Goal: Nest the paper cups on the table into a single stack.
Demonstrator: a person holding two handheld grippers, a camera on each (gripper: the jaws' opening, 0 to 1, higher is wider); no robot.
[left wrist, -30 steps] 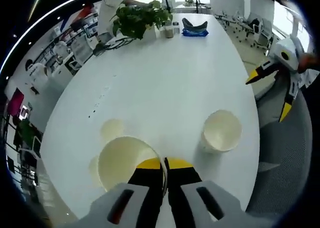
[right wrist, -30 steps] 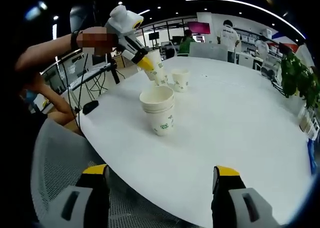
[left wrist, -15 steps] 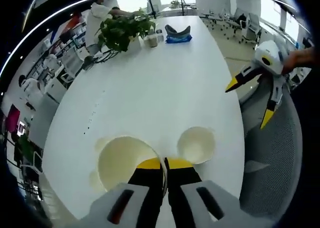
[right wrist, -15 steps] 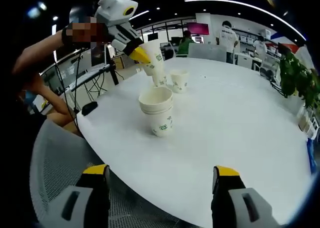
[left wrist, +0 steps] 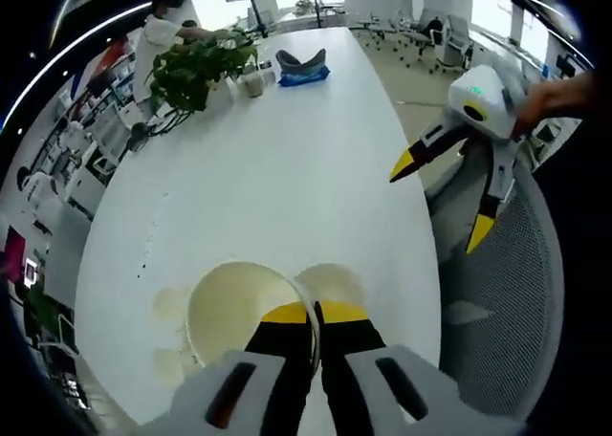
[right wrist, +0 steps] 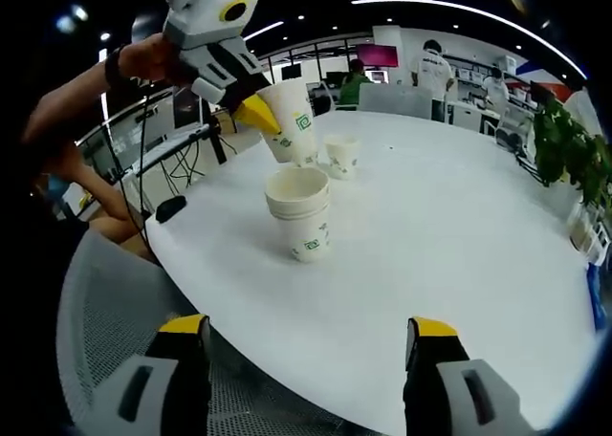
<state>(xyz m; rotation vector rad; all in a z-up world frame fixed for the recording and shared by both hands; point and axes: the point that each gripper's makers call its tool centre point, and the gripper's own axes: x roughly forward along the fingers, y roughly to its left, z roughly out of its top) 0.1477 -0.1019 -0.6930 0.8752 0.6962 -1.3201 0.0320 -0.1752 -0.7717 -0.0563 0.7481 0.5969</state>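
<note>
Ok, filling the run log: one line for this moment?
left gripper: shut on paper cup | above stack | right gripper: open, idle

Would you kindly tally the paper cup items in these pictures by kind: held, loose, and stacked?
Held cup, in left gripper: 1
Loose cups: 2
Stack: 1
Total: 4
</note>
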